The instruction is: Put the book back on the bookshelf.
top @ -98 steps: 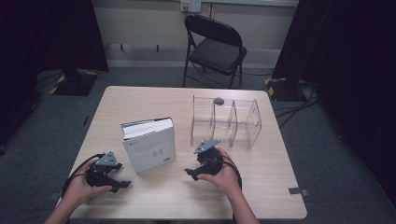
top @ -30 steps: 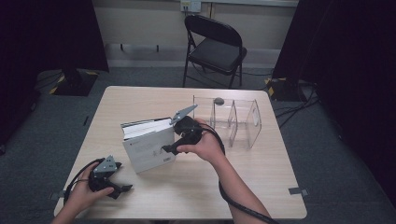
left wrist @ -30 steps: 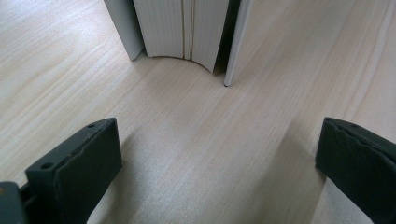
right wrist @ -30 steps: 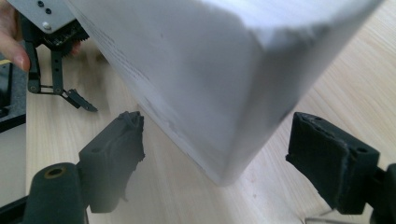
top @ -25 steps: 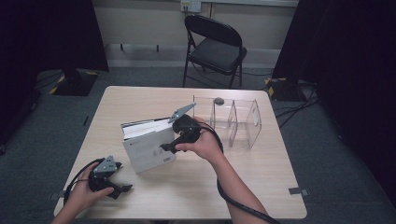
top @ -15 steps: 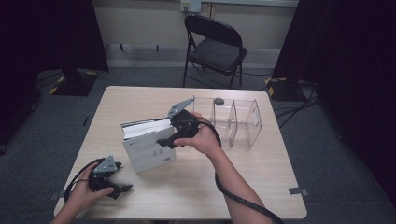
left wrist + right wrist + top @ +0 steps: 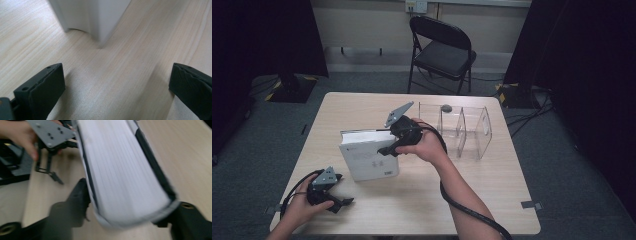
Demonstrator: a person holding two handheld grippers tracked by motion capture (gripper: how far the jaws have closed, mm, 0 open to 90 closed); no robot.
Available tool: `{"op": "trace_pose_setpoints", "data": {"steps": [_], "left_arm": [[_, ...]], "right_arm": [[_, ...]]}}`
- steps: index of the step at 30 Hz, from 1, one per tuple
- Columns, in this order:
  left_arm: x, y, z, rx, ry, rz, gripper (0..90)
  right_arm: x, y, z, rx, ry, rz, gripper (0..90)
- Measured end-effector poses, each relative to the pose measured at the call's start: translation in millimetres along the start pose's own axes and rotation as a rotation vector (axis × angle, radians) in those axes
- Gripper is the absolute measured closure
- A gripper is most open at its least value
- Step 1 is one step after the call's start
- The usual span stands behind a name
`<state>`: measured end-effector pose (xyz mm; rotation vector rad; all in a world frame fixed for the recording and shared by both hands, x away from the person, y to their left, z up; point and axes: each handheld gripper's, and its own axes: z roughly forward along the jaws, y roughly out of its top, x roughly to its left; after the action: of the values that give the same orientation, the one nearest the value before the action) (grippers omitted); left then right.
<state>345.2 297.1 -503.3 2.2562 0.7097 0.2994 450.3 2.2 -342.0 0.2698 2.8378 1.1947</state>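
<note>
Right gripper view: right gripper [image 7: 127,220] just closed on thick book [image 7: 125,172], jaws clamped across page block near one corner. Could slip or sag open once lifted off table [image 7: 422,200]. Left gripper [image 7: 332,192] wide open, holding nothing.

Recording studio (black curtains [image 7: 272,35])

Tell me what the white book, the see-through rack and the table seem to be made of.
Book: paper pages, seen as fine white edge lines, in a smooth, matte-looking white cover, probably card. Rack: clear, glossy plastic, likely acrylic; the table shows through its dividers. Table: pale wood grain, smooth with a soft sheen; solid wood or laminate, I cannot tell.
</note>
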Motion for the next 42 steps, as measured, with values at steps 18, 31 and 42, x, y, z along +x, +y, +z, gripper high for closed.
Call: {"op": "trace_pose_setpoints", "data": {"steps": [18,31,42], "left_arm": [[-0.2,-0.1,0.2,-0.001,-0.003,-0.005,0.0],[0.1,0.0,0.0,0.000,0.000,0.001,0.0],[0.0,0.0,0.0,0.000,0.000,0.001,0.0]], "right_arm": [[21.0,-16.3,-24.4,0.033,-0.081,0.086,52.4],[22.9,-30.7,-40.9,0.045,-0.118,0.125,50.7],[21.2,-24.4,-30.7,0.046,-0.111,0.152,46.3]]}}
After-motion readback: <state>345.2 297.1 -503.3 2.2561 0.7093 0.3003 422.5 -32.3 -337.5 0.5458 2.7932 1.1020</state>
